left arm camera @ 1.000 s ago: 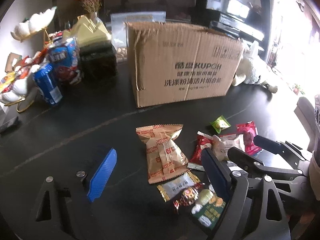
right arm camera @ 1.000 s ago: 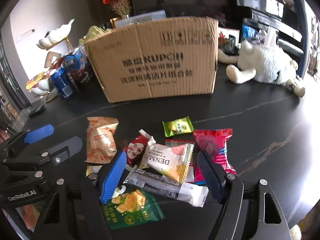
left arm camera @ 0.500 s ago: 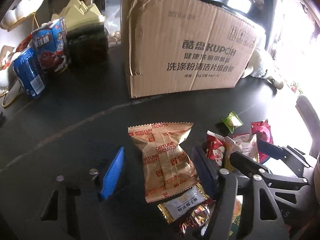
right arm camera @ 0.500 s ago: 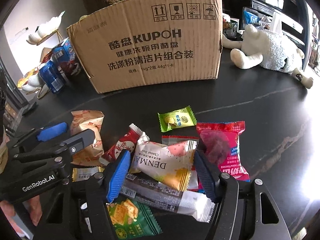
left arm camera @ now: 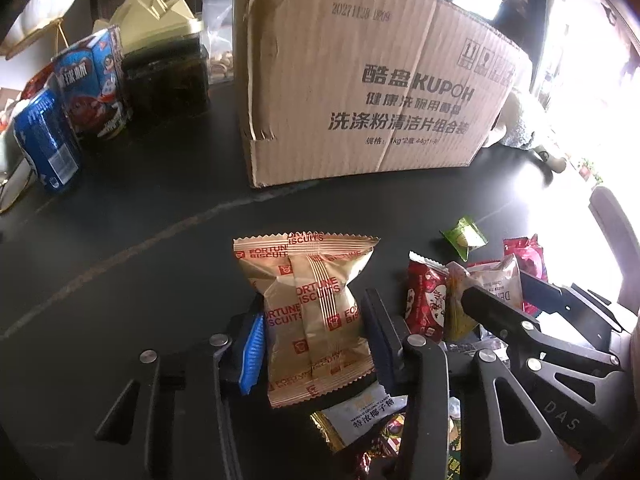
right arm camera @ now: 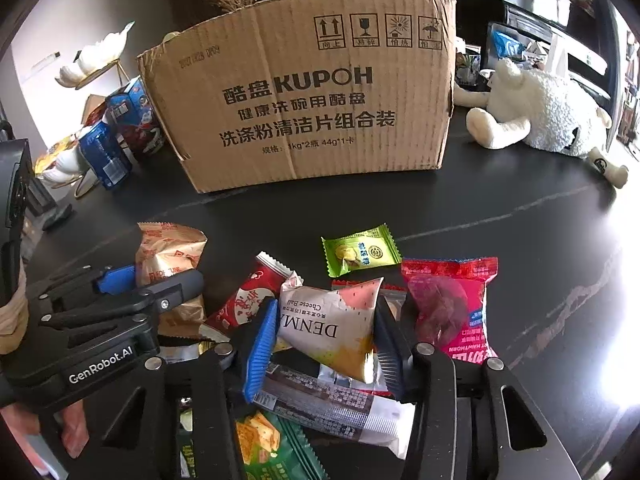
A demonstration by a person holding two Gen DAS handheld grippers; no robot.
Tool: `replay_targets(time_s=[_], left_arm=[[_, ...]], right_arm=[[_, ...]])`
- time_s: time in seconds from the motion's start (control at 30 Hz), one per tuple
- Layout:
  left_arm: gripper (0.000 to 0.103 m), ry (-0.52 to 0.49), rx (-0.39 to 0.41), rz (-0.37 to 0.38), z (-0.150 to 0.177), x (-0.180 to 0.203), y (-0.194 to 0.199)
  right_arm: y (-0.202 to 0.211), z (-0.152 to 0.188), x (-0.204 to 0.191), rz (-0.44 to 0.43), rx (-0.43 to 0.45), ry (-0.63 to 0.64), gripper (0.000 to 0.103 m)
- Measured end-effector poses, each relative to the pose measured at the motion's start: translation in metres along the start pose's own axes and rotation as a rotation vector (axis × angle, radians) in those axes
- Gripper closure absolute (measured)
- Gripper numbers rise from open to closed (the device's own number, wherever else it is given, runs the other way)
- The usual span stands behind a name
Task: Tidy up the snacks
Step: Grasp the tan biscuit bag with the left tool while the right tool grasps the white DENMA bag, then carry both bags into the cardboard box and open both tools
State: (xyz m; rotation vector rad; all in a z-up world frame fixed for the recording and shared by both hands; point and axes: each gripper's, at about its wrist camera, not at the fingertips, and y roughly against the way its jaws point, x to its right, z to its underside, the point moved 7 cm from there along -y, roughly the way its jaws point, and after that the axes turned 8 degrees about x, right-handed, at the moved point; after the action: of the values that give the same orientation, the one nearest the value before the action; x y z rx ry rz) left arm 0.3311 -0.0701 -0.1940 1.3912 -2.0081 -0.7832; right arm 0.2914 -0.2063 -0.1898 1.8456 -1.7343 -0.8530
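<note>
A pile of snack packets lies on the black table in front of a brown cardboard box [left arm camera: 360, 92], also in the right wrist view [right arm camera: 304, 92]. My left gripper [left arm camera: 314, 340] is shut on the gold Fortune Biscuits packet [left arm camera: 312, 304], its pads against both sides. My right gripper [right arm camera: 326, 340] is shut on the white Denma cheese ball packet [right arm camera: 332, 320]. Beside it lie a red packet [right arm camera: 244, 300], a green packet [right arm camera: 360, 250], a pink hawthorn packet [right arm camera: 452, 304] and a long white bar [right arm camera: 332, 404].
Blue snack boxes [left arm camera: 88, 84] and a dark container [left arm camera: 166, 76] stand left of the box. A white plush toy [right arm camera: 536, 112] lies at the right. A green cracker packet [right arm camera: 272, 444] lies under my right gripper. The left gripper [right arm camera: 120, 308] shows at the right view's left.
Both grippers moved forward and down onto the pile. The left jaws closed around the gold biscuit packet, and the right jaws closed around the Denma packet.
</note>
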Motion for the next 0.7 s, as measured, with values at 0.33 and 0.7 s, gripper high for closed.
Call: replay_targets(time_s=[0.33, 0.7], left_arm=[[0.059, -0.011, 0.051, -0.017, -0.013, 0.007, 0.035], [0.059, -0.032, 0.158, -0.022, -0.038, 0.022, 0.096]], right_arm=[[0.027, -0.014, -0.003, -0.013, 0.064, 0.015, 0.056], [0.08, -0.044, -0.012, -0.037, 0.168, 0.037, 0.056]])
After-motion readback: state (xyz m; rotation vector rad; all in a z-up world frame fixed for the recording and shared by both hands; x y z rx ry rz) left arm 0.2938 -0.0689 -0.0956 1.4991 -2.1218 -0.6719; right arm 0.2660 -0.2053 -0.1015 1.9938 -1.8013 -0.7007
